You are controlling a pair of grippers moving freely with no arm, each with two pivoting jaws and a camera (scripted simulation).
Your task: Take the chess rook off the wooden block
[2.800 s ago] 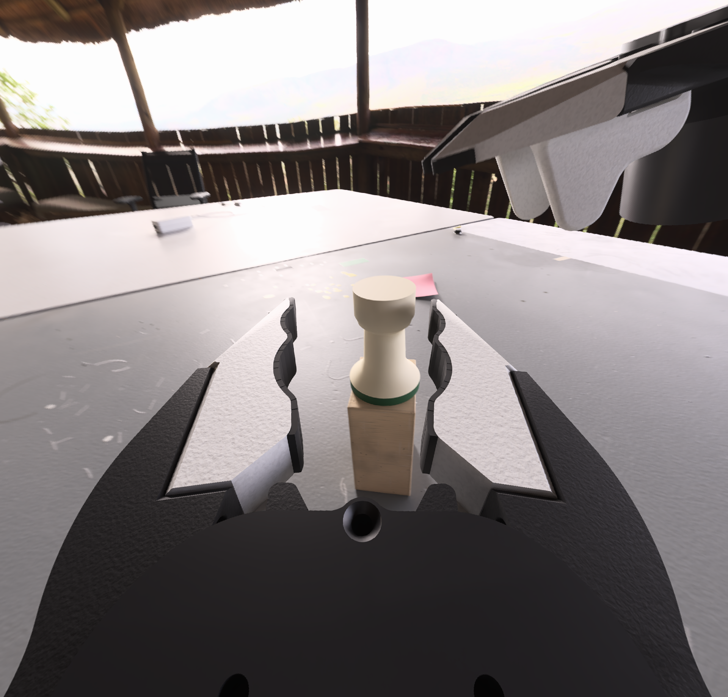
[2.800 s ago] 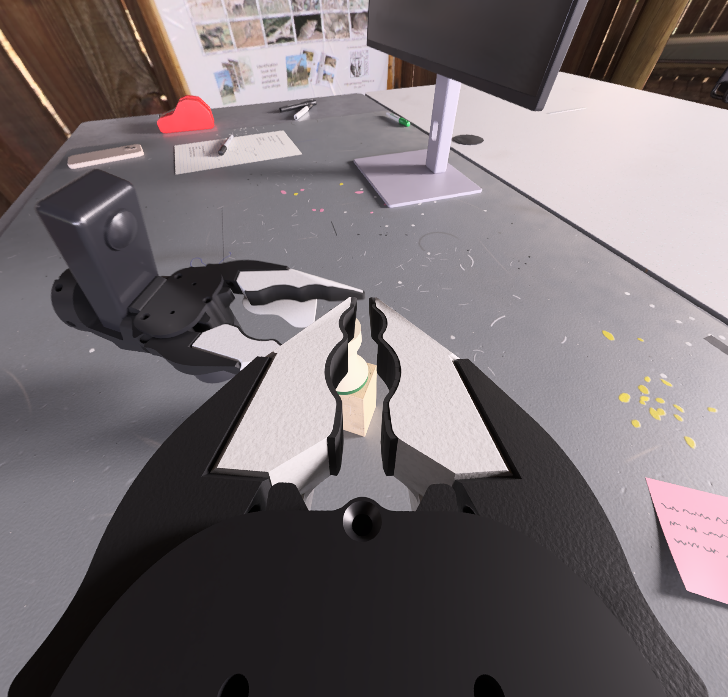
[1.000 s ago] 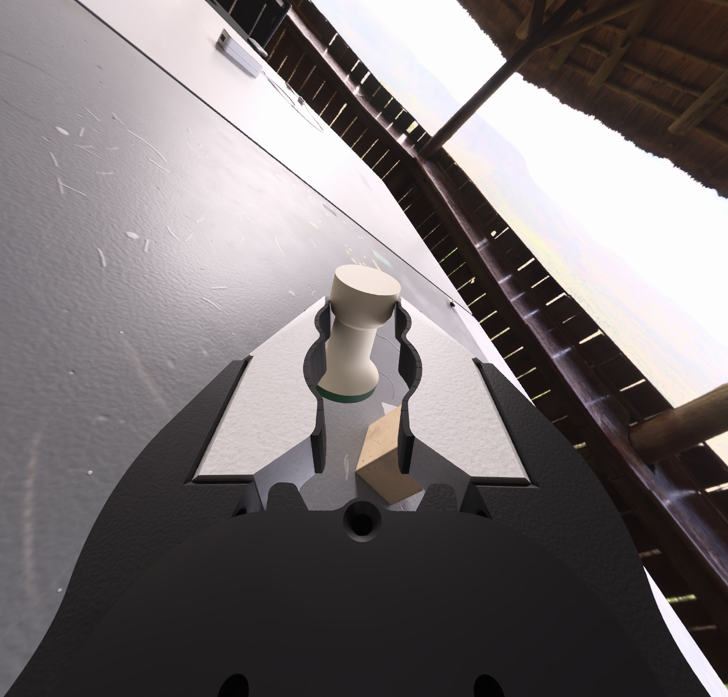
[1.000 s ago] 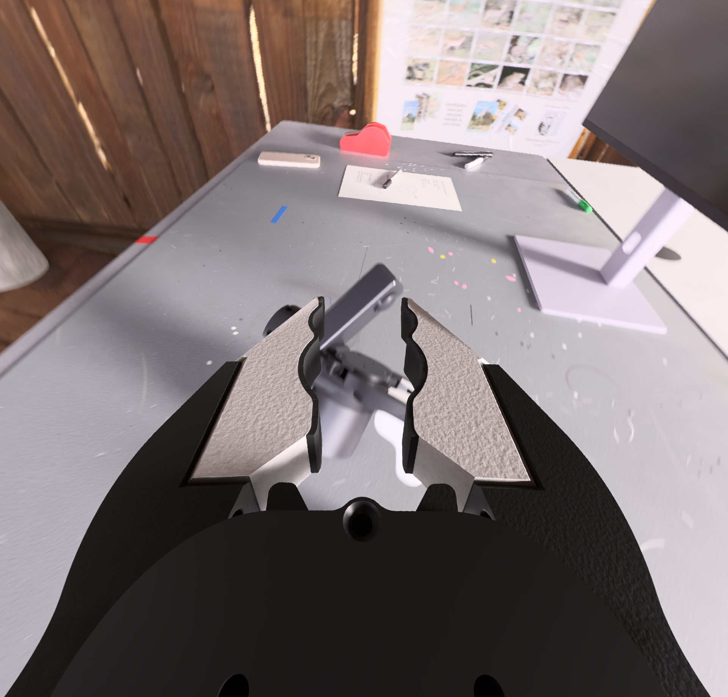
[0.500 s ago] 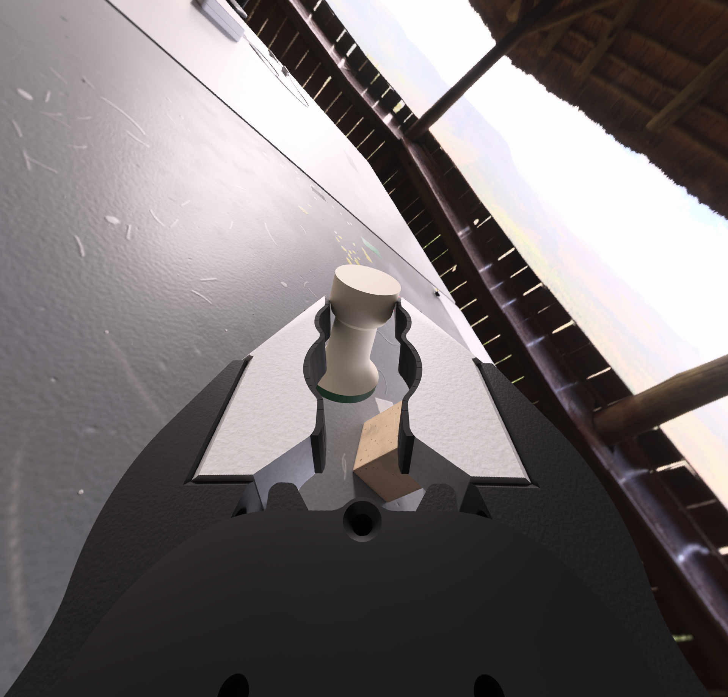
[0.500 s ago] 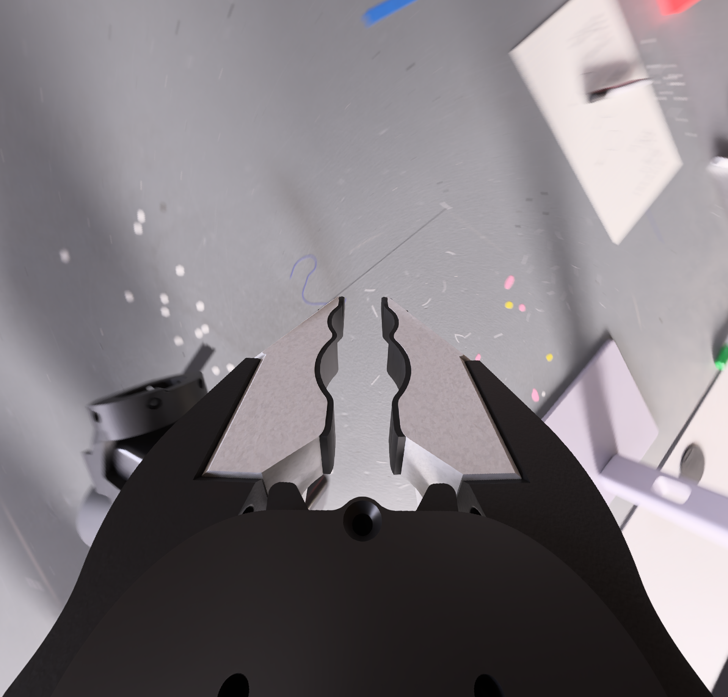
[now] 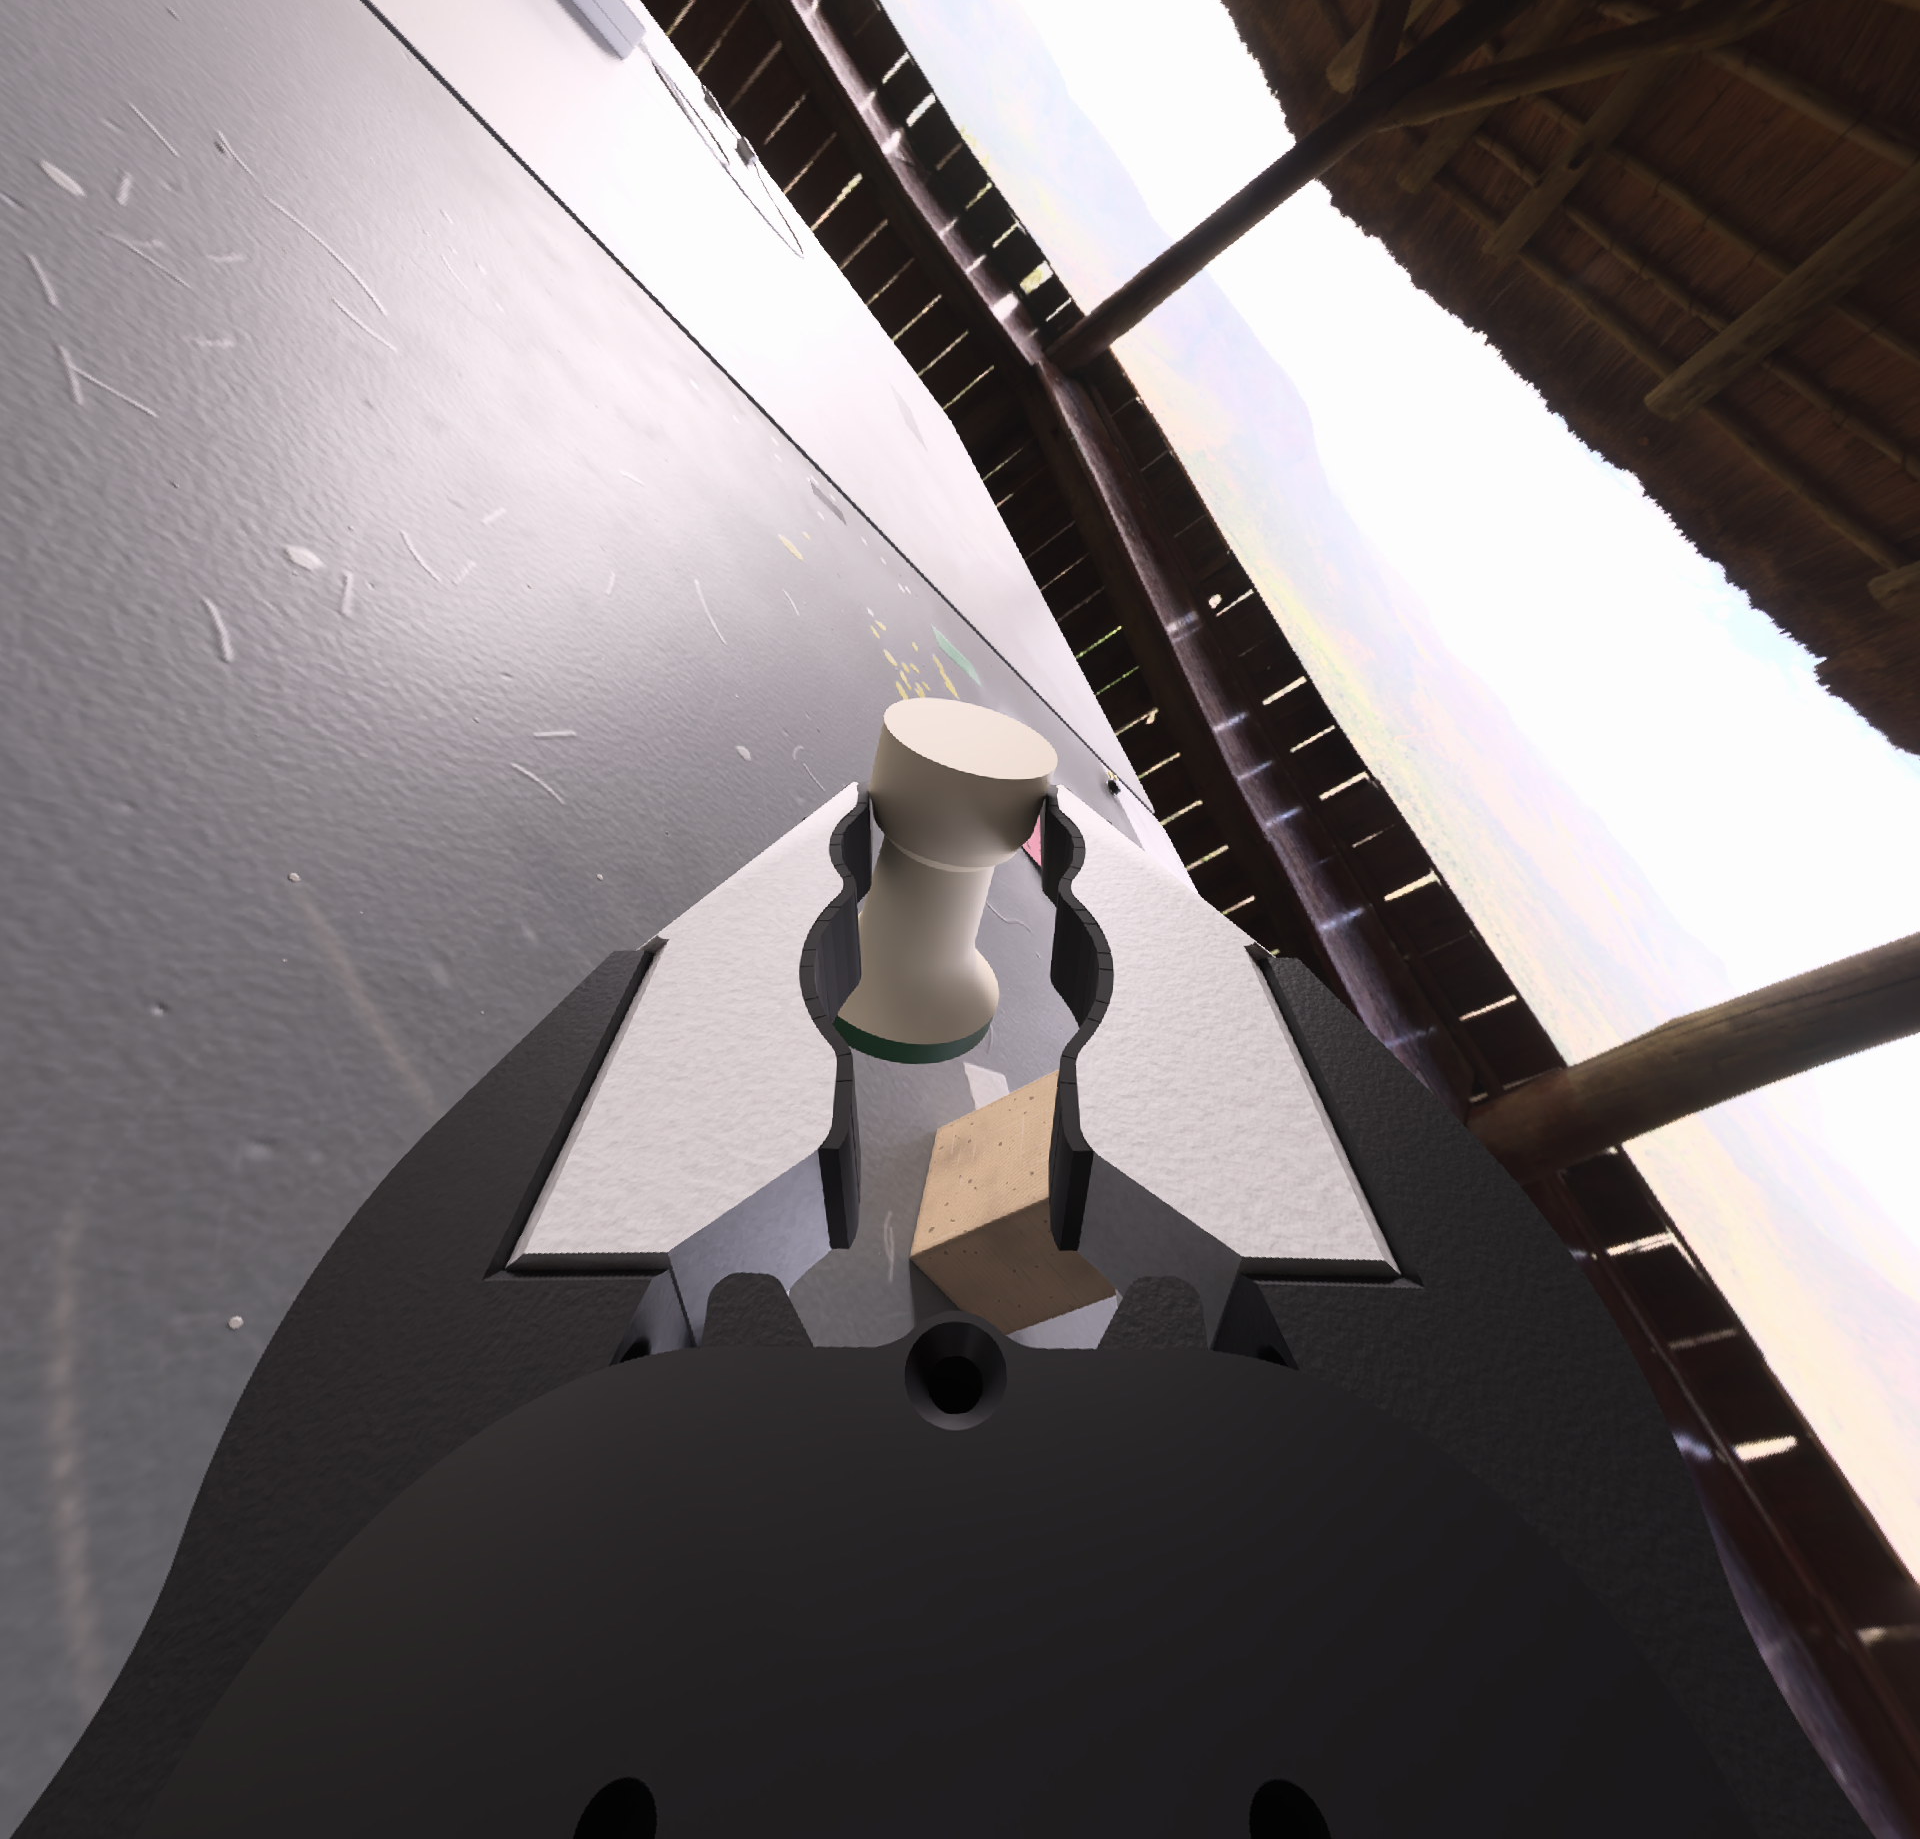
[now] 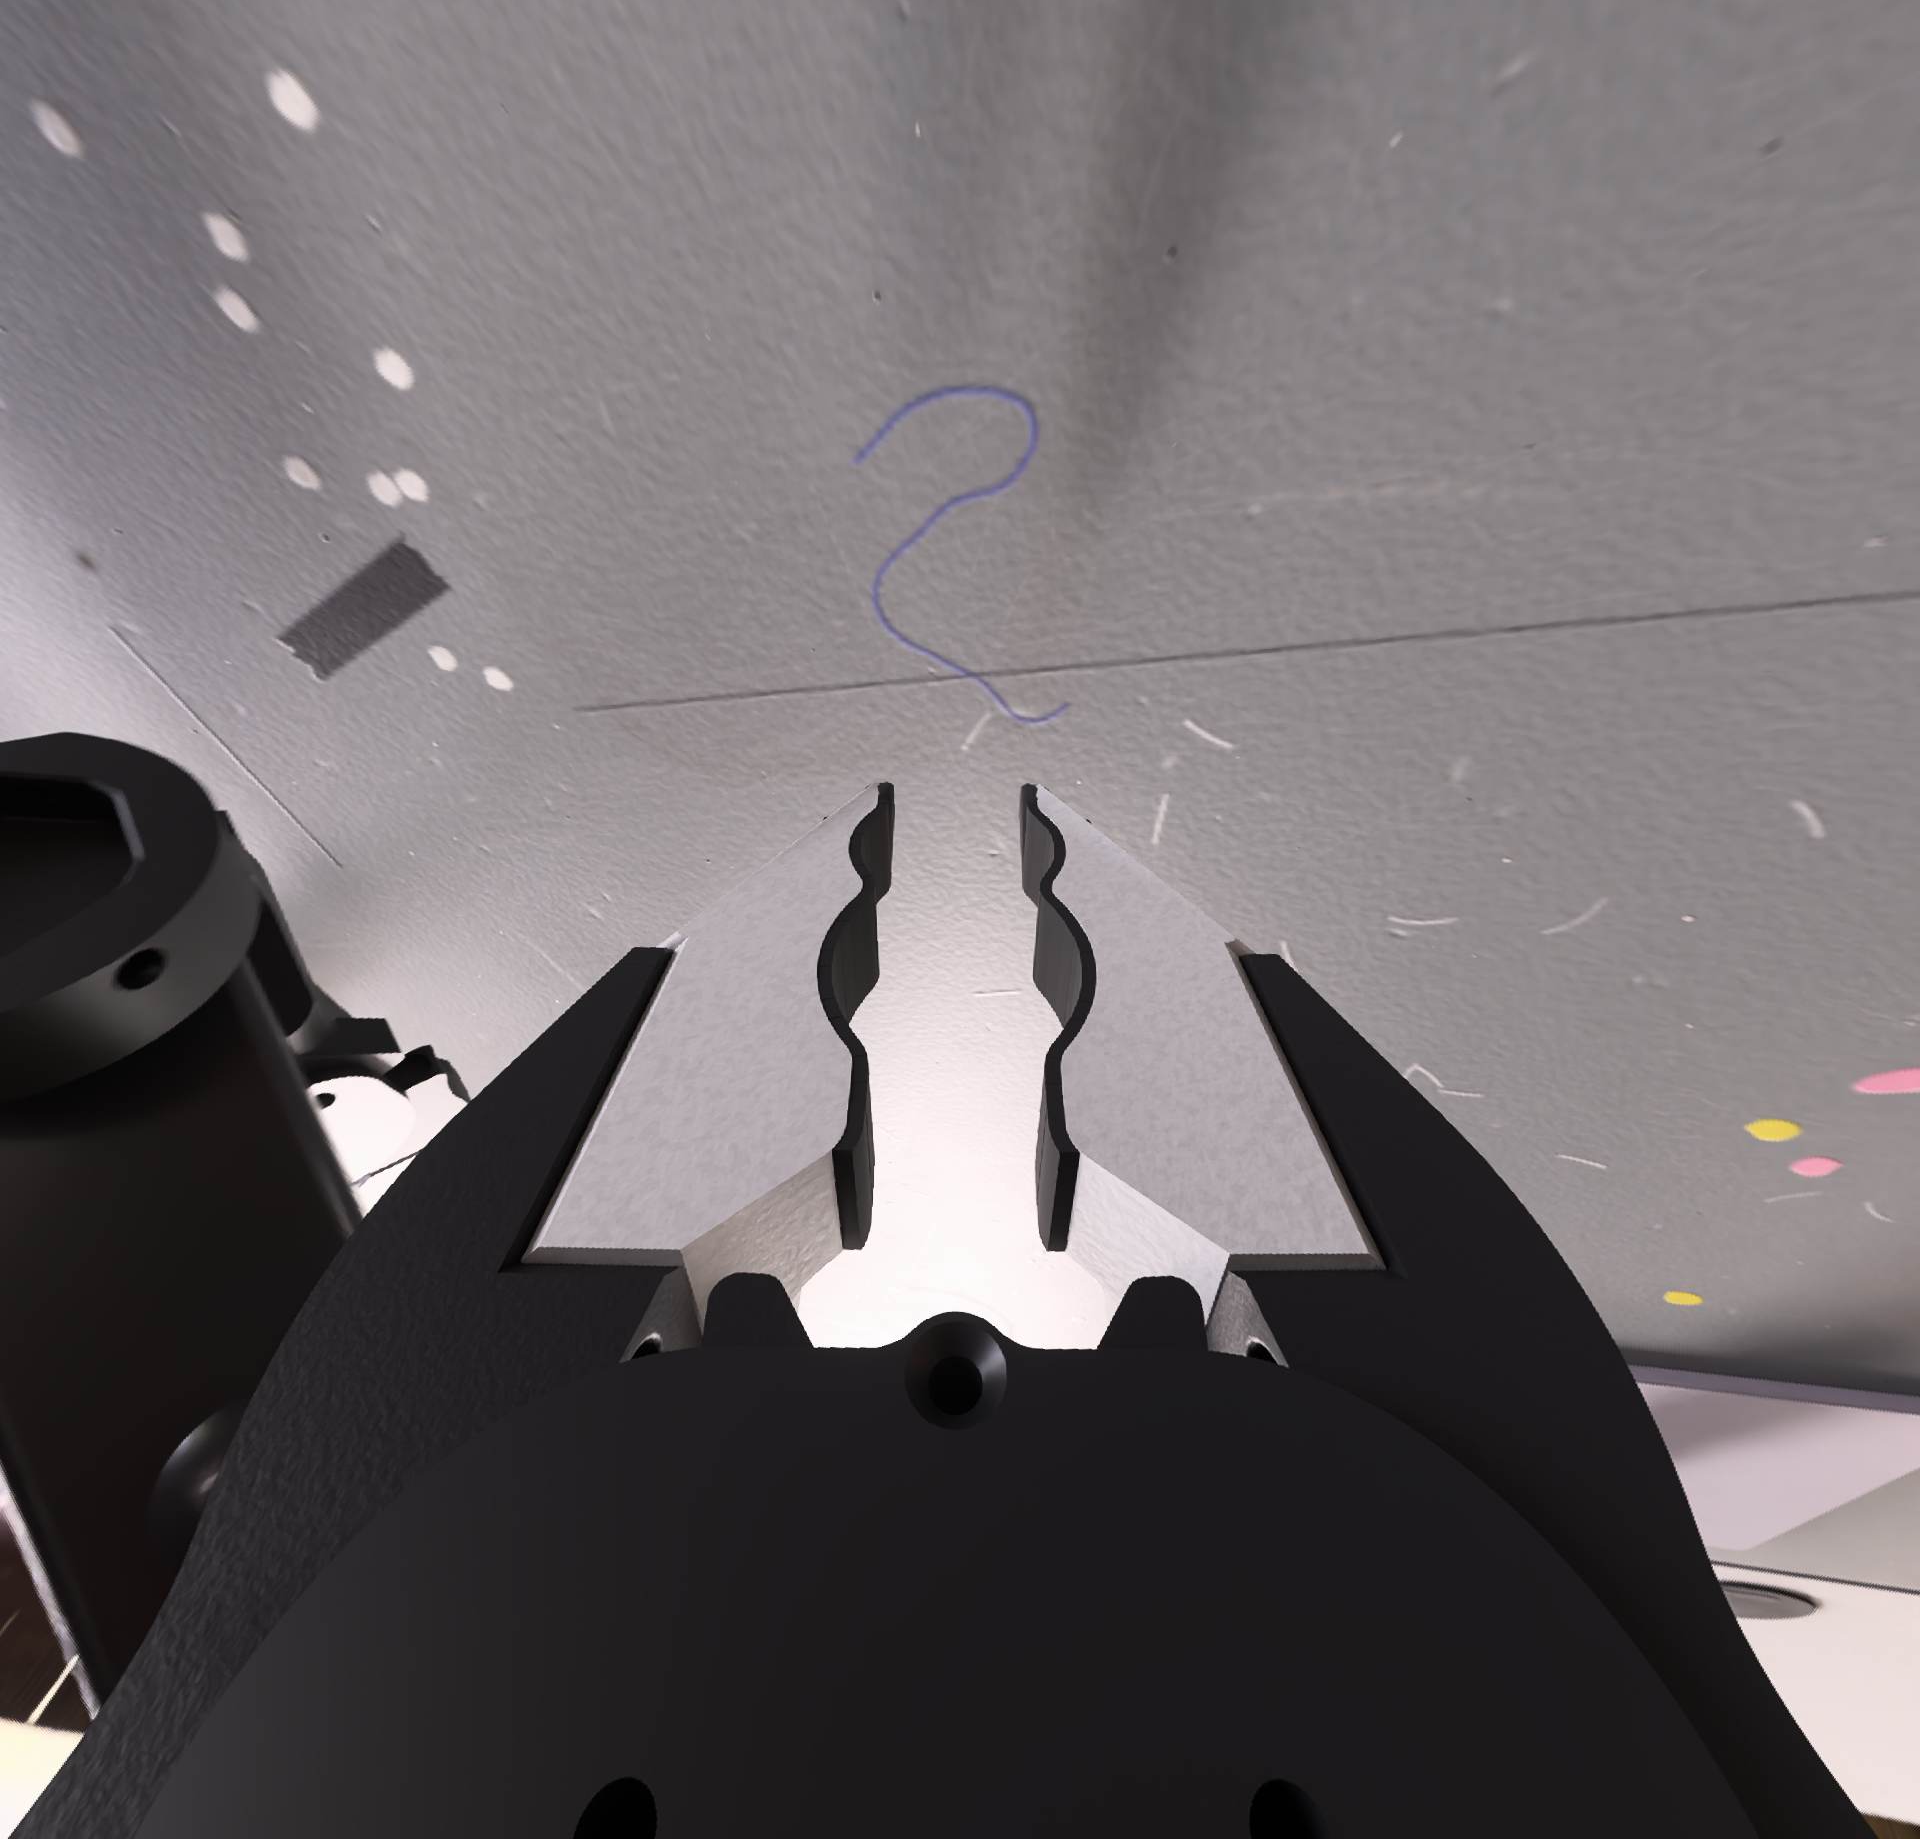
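Observation:
The cream chess rook (image 7: 930, 916) with a green base ring is clamped between the fingers of my left gripper (image 7: 956, 802), which is rolled steeply to one side. The rook is lifted clear of the wooden block (image 7: 992, 1207), which rests on the grey table (image 7: 312, 646) below and behind the rook's base, partly hidden by the right finger. My right gripper (image 8: 956, 792) points down at the grey table (image 8: 1351, 335), its jaws a little apart with nothing between them. The rook and block do not show in the right wrist view.
The black body of the left gripper (image 8: 114, 958) stands close at the left of the right wrist view. A blue scribble (image 8: 951, 542) and a dark tape strip (image 8: 358, 605) mark the table. A pale monitor base (image 8: 1818, 1457) lies at lower right. A wooden railing (image 7: 1195, 646) runs beyond the table.
My left gripper has shut on the rook, lifted it off the block and rolled sideways. My right gripper has let go, swung away and now faces the table from closer.

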